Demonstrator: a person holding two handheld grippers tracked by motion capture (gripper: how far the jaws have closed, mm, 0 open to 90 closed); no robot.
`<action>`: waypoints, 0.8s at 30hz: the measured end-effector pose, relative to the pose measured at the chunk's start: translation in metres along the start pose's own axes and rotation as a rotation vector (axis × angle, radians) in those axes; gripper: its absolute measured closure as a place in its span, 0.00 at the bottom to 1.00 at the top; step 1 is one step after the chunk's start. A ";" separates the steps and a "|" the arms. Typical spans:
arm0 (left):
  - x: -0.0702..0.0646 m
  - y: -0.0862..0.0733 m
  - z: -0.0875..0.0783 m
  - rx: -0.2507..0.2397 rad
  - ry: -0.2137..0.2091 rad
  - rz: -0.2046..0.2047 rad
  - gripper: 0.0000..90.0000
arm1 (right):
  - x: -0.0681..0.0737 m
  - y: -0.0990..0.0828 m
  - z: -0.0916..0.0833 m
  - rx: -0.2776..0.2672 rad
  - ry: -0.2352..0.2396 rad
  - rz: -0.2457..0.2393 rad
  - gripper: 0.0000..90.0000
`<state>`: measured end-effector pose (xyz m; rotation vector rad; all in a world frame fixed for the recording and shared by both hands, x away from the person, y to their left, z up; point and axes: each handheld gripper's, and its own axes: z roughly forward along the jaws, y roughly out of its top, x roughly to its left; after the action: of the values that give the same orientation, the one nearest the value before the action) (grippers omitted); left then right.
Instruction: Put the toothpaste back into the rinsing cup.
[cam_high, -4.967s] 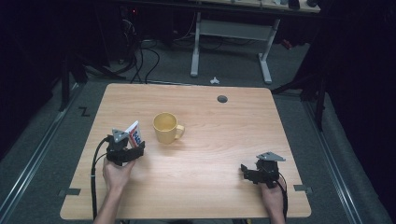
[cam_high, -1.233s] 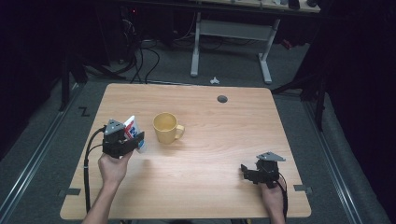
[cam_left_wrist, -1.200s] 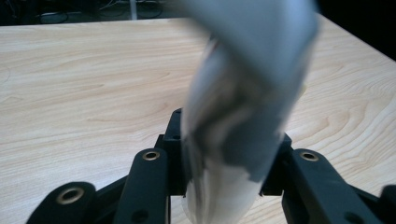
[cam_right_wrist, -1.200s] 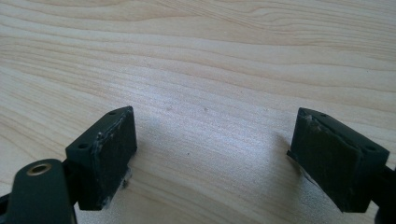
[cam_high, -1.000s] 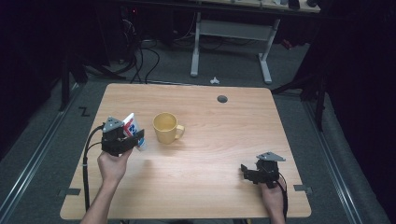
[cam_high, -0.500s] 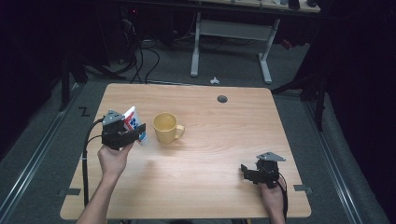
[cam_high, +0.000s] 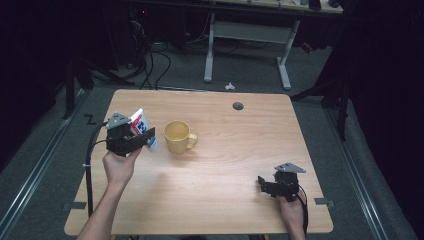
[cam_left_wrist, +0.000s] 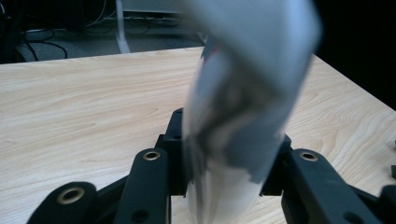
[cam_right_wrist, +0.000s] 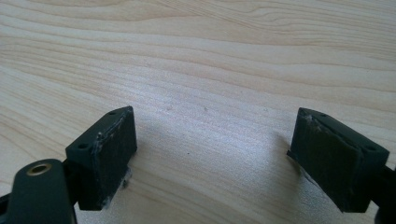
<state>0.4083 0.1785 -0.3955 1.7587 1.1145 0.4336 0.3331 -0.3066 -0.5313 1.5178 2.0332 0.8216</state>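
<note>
The white squeeze tube with red and blue print (cam_high: 140, 125) is clamped between the fingers of the left gripper (cam_high: 131, 139), held tilted above the left side of the light wooden surface (cam_high: 235, 150), its small cap end pointing down toward the yellow ceramic mug (cam_high: 179, 136) just beside it. In the left gripper view the tube (cam_left_wrist: 243, 112) is a blurred pale shape pinched between the two black fingers (cam_left_wrist: 149, 182) (its print is too smeared to read). The mug stands upright on the surface, handle toward the right. Well apart, near the front right corner, the right gripper (cam_high: 274, 186) rests low over bare wood with its fingers (cam_right_wrist: 105, 154) spread wide open and holding nothing.
</note>
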 end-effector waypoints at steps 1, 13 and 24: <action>0.000 0.001 0.000 -0.001 -0.001 0.000 0.71 | 0.000 0.000 0.000 0.000 0.000 0.000 0.16; -0.008 0.010 0.008 -0.007 -0.020 0.013 0.71 | 0.000 0.000 0.000 0.000 0.000 0.000 0.16; -0.016 0.021 0.014 -0.012 -0.033 0.038 0.71 | 0.000 0.000 0.000 0.000 0.000 0.000 0.16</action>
<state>0.4201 0.1556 -0.3804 1.7729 1.0544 0.4316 0.3331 -0.3067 -0.5313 1.5175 2.0337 0.8217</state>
